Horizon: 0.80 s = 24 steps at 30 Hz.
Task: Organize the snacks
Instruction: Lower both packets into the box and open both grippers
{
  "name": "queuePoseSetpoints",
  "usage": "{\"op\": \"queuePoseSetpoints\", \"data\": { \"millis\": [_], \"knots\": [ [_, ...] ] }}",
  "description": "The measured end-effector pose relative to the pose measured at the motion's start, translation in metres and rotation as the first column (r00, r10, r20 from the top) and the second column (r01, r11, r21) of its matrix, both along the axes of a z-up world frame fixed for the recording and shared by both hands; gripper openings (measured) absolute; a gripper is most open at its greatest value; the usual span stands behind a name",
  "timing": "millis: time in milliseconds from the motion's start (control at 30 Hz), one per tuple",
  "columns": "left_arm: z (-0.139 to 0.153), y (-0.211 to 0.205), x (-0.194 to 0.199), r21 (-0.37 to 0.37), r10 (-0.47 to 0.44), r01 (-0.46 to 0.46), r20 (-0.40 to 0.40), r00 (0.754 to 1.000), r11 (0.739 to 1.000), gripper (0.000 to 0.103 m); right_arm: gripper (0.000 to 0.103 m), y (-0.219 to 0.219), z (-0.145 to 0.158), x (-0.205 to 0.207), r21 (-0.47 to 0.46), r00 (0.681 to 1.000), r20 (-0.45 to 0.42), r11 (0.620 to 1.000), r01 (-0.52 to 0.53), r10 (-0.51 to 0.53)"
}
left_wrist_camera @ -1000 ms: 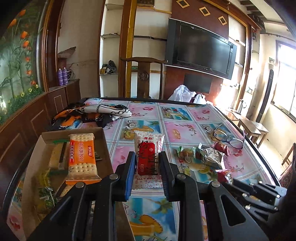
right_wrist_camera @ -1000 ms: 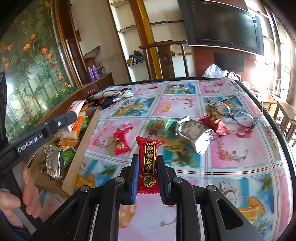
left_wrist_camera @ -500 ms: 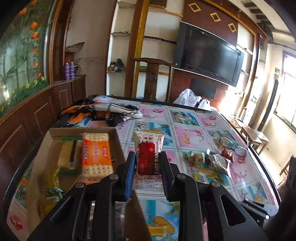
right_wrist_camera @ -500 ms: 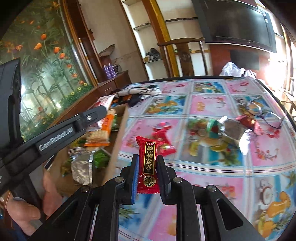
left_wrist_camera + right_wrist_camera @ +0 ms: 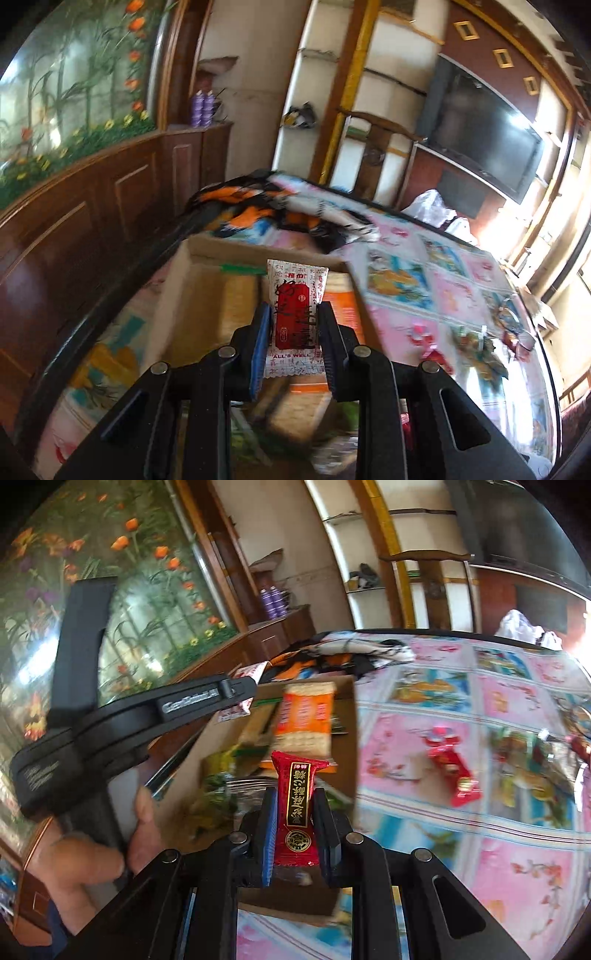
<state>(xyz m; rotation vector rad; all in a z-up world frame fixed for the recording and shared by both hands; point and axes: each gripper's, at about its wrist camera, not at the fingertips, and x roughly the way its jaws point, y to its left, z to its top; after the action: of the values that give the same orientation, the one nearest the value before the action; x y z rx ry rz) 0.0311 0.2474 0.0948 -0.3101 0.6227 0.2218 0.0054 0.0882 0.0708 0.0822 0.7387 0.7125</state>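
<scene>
Daylight floods in from the right, glaring white; motion blur smears both views. Fisheye bending curves the edges; corners go black.

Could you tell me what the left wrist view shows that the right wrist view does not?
Only the left wrist view shows the left gripper shut on the white and red snack packet.

Only the right wrist view shows the right gripper shut on the red candy bar, and the person's hand holding the other gripper's handle.

Both show the cardboard box, the orange cracker pack inside it, and the loose red candy on the patterned tablecloth.
</scene>
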Motion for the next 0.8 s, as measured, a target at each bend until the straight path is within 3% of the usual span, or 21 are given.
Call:
{"op": "queuePoseSetpoints", "data": {
  "millis": [133,267,400,567,700,800],
  "knots": [
    [-0.010,0.026,0.001,-0.044,0.023,-0.024,-0.043,0.999,0.999,0.025,0.021,0.023,-0.007,0.003,-0.020,1.000,-0.008,0.999,-0.028,0.028],
    [-0.013,0.037,0.002,-0.037,0.044,-0.046,-0.062,0.997,0.998,0.025,0.021,0.041,-0.012,0.014,-0.037,0.999,-0.011,0.999,-0.031,0.030],
    [-0.017,0.042,0.003,-0.055,0.040,-0.045,-0.081,0.996,0.998,0.025,0.020,0.054,-0.012,0.024,-0.047,1.000,-0.010,0.999,-0.026,0.026],
    [-0.020,0.046,0.003,-0.067,0.041,-0.048,-0.093,0.995,0.997,0.025,0.021,0.061,-0.004,0.039,0.008,0.999,-0.039,1.000,-0.016,0.017],
    [-0.024,0.044,0.005,-0.073,0.029,-0.037,-0.107,0.994,0.997,0.025,0.021,0.071,-0.016,0.053,0.023,0.995,-0.101,1.000,-0.021,0.023],
    [-0.027,0.041,0.008,-0.077,0.008,-0.017,-0.119,0.993,0.997,0.025,0.021,0.076,-0.019,0.052,0.000,0.995,-0.093,1.000,-0.019,0.019]
  ]
}}
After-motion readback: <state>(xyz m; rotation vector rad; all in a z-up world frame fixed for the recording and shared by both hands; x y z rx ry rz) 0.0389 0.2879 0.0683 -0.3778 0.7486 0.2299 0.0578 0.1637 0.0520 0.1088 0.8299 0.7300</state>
